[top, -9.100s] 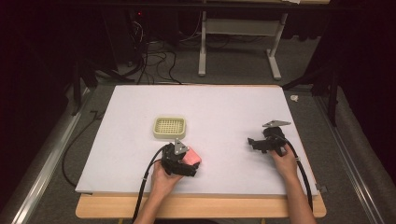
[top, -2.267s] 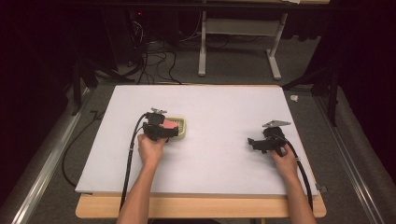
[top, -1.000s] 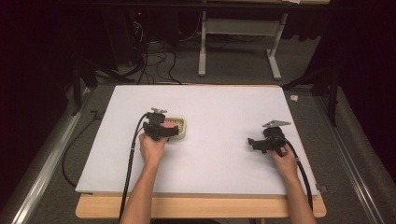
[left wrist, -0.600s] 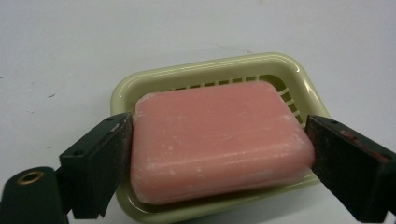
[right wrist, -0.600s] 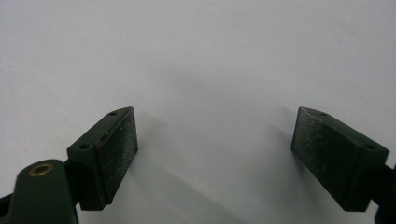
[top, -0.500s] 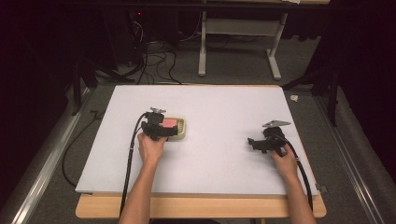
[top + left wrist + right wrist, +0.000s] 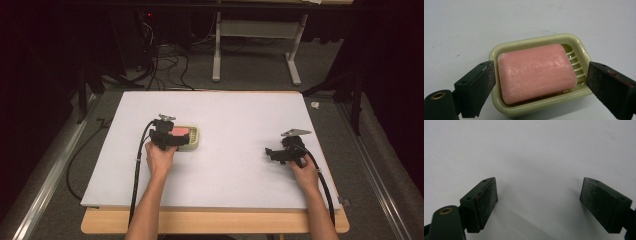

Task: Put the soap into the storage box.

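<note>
A pink bar of soap (image 7: 536,71) lies in a pale green soap dish (image 7: 574,41) on the white table. My left gripper (image 7: 539,85) is open, its jaws spread wider than the dish, one on each side and clear of the soap. In the high view that gripper (image 7: 172,137) sits at the dish's (image 7: 195,145) left end, over the soap (image 7: 180,131). My right gripper (image 7: 272,153) rests on the table's right side, pointing left. It is open (image 7: 539,202) with only bare table between its jaws.
The white table top (image 7: 235,120) stretches between the two grippers. Black cables (image 7: 137,165) trail from each gripper toward the near edge. Beyond the far edge are a desk frame (image 7: 255,45) and cables on the floor.
Over nine seconds the left gripper carried the soap from the table's front to the dish. The soap now lies in the dish with the jaws spread. The right gripper stayed still.
</note>
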The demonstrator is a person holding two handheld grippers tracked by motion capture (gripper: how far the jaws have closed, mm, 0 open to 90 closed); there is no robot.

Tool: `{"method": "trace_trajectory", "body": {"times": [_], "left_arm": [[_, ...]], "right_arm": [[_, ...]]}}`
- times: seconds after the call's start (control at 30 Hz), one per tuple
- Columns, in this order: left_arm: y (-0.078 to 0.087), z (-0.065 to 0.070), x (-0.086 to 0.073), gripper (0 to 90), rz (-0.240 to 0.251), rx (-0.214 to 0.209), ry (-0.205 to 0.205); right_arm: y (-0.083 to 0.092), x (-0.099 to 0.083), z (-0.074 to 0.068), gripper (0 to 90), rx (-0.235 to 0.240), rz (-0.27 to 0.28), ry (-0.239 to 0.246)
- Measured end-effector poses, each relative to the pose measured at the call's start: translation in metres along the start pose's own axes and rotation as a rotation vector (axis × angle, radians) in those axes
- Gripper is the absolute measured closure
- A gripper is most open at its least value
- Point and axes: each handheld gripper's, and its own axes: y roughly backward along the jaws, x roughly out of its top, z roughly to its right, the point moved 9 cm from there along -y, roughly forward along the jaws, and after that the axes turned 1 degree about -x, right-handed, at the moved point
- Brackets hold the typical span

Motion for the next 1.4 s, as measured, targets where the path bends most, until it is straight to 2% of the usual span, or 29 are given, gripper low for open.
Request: {"method": "trace_trajectory", "body": {"times": [0.7,1.1,1.4], "left_arm": [[0.028,0.006,0.004,10.5,0.048,-0.024,-0.065],[0.046,0.006,0.005,10.6,0.086,-0.032,-0.078],[0.058,0.002,0.001,10.8,0.111,-0.039,-0.065]], "right_arm": [[0.000,0.000,0.000,15.0,0.000,0.000,0.000],[0.000,0.000,0.000,15.0,0.000,0.000,0.000],[0.000,0.000,0.000,15.0,0.000,0.000,0.002]]}}
